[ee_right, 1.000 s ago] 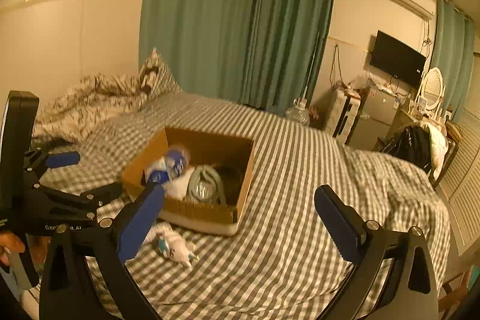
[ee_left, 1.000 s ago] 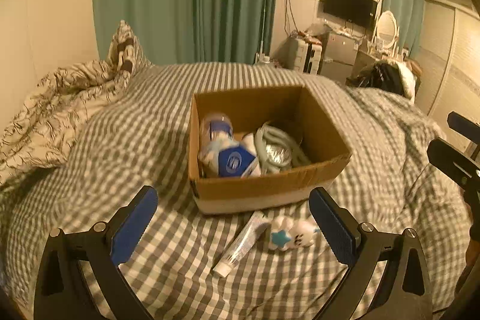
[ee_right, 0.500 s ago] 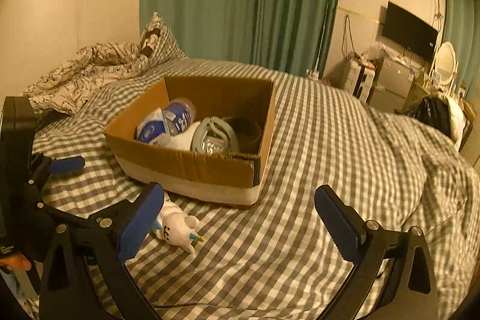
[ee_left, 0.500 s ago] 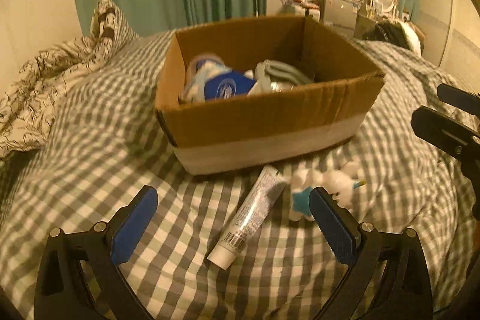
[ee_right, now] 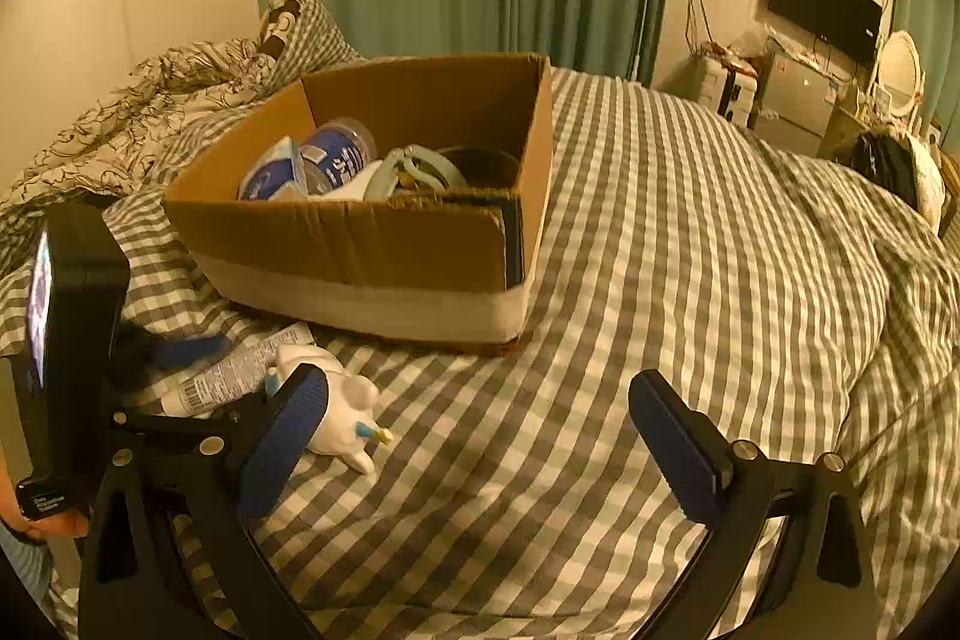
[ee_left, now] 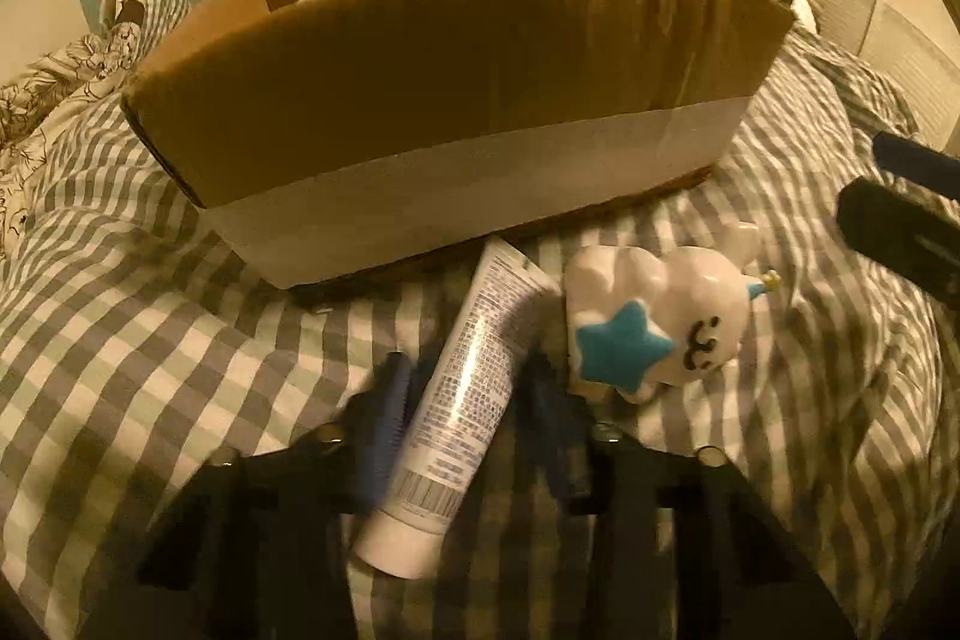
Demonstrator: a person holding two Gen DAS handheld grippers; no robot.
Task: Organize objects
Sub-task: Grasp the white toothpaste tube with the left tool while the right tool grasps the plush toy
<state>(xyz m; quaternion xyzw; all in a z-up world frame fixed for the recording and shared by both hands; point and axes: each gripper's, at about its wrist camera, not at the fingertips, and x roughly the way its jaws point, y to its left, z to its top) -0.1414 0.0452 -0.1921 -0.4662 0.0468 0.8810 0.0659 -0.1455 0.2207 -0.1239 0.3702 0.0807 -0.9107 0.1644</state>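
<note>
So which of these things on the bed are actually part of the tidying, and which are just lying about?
Part of the job:
- tube, between the closing left gripper jaws
- white toy, beside it
- cardboard box, already holding things
- right gripper, open

Just lying about:
- patterned quilt
- pillow
- television

Left gripper (ee_left: pixel 465 421) closing around the white tube (ee_left: pixel 459 415), right in front of the cardboard box (ee_left: pixel 456 100).
Blurred blue pads either side of the tube, 1 on each flank, not clearly pressing yet. Tube lying on the checked bedspread (ee_left: pixel 120 340), cap end nearest the camera, crimped end touching the box's taped lower wall. Just beside it to the right, a white figurine (ee_left: pixel 657 325) with a blue star, on its side. At the far right edge, the right gripper (ee_left: pixel 900 214), dark and partly cut off.
</note>
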